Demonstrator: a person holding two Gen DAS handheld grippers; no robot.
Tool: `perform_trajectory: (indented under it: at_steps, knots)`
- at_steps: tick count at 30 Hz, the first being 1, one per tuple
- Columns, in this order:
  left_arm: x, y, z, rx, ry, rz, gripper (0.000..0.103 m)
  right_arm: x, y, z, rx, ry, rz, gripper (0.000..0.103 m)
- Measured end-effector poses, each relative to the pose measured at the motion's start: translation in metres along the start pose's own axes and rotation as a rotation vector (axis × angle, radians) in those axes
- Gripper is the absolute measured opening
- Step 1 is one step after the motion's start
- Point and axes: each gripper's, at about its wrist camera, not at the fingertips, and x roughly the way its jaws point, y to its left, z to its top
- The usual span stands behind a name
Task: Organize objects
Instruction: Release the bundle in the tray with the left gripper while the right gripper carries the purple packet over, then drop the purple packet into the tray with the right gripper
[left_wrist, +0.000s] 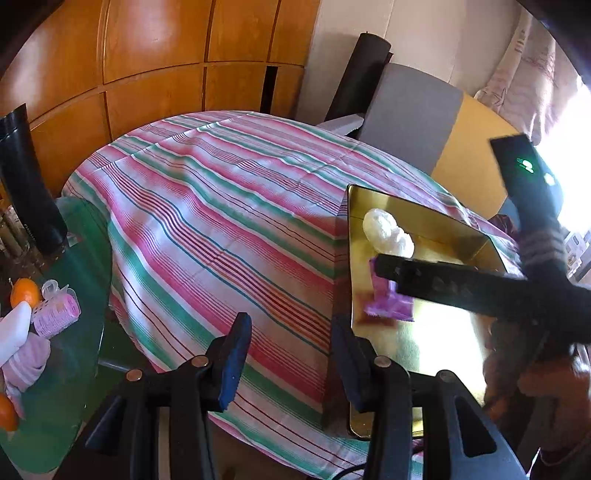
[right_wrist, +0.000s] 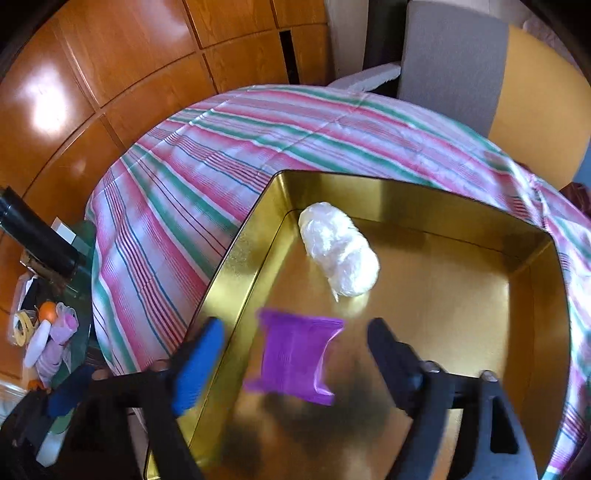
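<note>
Drop-off step: right gripper (right_wrist: 295, 354) jaws wide, nothing held; purple packet (right_wrist: 295, 358) blurred between them, over gold tin (right_wrist: 236, 258) floor beside white plastic bundle (right_wrist: 340, 251). Left gripper (left_wrist: 291, 365) part-open, empty. Next: prob. fetch another item.

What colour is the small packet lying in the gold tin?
Purple packet, seen best from the right wrist camera, inside the gold tin.

A gold tin (right_wrist: 424, 199) is seen on the striped cloth (right_wrist: 207, 173) covering the surface. A white plastic bundle (right_wrist: 340, 251) lies toward its far left corner. A blurred purple packet (right_wrist: 295, 358) is seen between the spread fingers (right_wrist: 199, 365) of the right gripper (right_wrist: 295, 354), untouched by either.
</note>
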Motion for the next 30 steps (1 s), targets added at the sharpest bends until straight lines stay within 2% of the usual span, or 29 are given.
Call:
perform_trajectory:
  at_steps: [7, 13, 22, 30]
  knots:
    - [-0.006, -0.005, 0.002, 0.010, -0.026, -0.025, 0.044, -0.039, -0.010, -0.022, 0.007, -0.104, -0.111, 0.085]
    - [-0.009, -0.023, 0.000, 0.041, -0.022, -0.051, 0.044, -0.073, -0.024, -0.039, 0.032, -0.184, -0.160, 0.088]
    - [-0.020, -0.055, -0.001, 0.117, -0.031, -0.108, 0.044, -0.118, -0.043, -0.063, 0.050, -0.246, -0.263, 0.090]
    - [-0.026, -0.086, -0.005, 0.179, -0.031, -0.132, 0.045, -0.161, -0.076, -0.084, 0.148, -0.296, -0.293, 0.090]
